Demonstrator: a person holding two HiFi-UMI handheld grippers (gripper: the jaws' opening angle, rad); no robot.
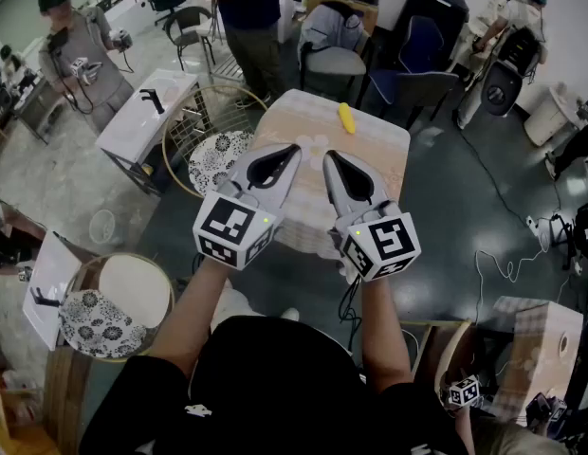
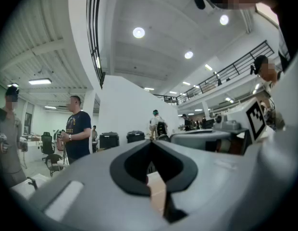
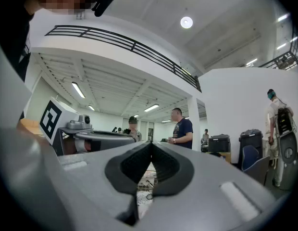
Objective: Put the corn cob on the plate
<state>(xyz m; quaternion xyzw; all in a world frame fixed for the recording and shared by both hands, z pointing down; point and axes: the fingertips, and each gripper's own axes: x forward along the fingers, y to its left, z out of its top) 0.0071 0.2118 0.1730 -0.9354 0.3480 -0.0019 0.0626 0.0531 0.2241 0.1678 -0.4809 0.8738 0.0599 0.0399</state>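
While you face the bench (image 1: 379, 159), left claw (image 1: 294, 148): closed, empty
Right claw (image 1: 328, 155): closed, empty
Corn cob (image 1: 345, 118): bench's far side

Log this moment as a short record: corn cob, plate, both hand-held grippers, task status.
corn cob: lies on the far part of the table, untouched
plate: patterned, on the round stand left of the table, no corn on it
left hand-held gripper: jaws together, holds nothing
right hand-held gripper: jaws together, holds nothing
gripper position: side by side, short of the cob
task status: not yet begun
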